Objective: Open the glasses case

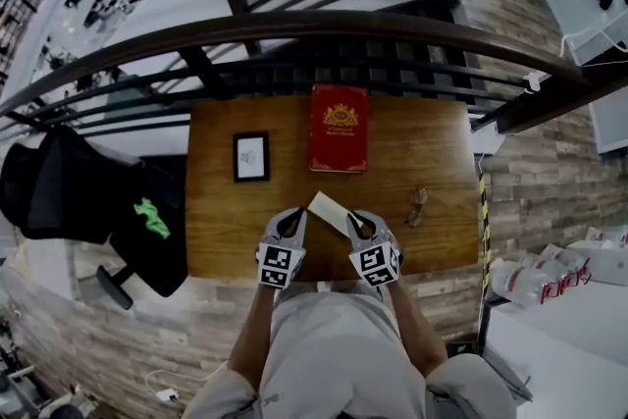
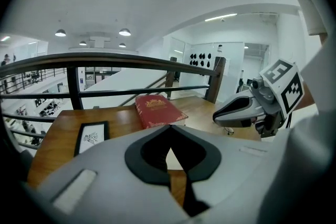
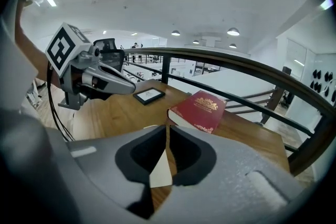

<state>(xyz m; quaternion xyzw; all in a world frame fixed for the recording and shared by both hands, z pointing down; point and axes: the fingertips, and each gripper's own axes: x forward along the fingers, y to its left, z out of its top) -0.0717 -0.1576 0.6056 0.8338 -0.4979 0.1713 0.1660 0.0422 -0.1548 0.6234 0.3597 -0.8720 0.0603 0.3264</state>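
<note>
The glasses case (image 1: 329, 210) is a cream, flat oblong lying slantwise on the wooden table (image 1: 224, 223) near its front edge. My left gripper (image 1: 293, 216) hangs just left of it and my right gripper (image 1: 358, 220) just right of it; whether either touches the case I cannot tell. In the left gripper view the left gripper (image 2: 168, 127) has its tips together, and a slice of the case (image 2: 174, 159) shows behind them. In the right gripper view the right gripper (image 3: 168, 126) is shut but for a hairline slit, with the case (image 3: 160, 170) beyond. Nothing is held.
A red book (image 1: 339, 128) lies at the table's back middle and a small black picture frame (image 1: 251, 156) to its left. A pair of glasses (image 1: 417, 207) lies at the right. A dark railing (image 1: 294, 23) runs behind the table. A black garment on a chair (image 1: 93, 201) stands at the left.
</note>
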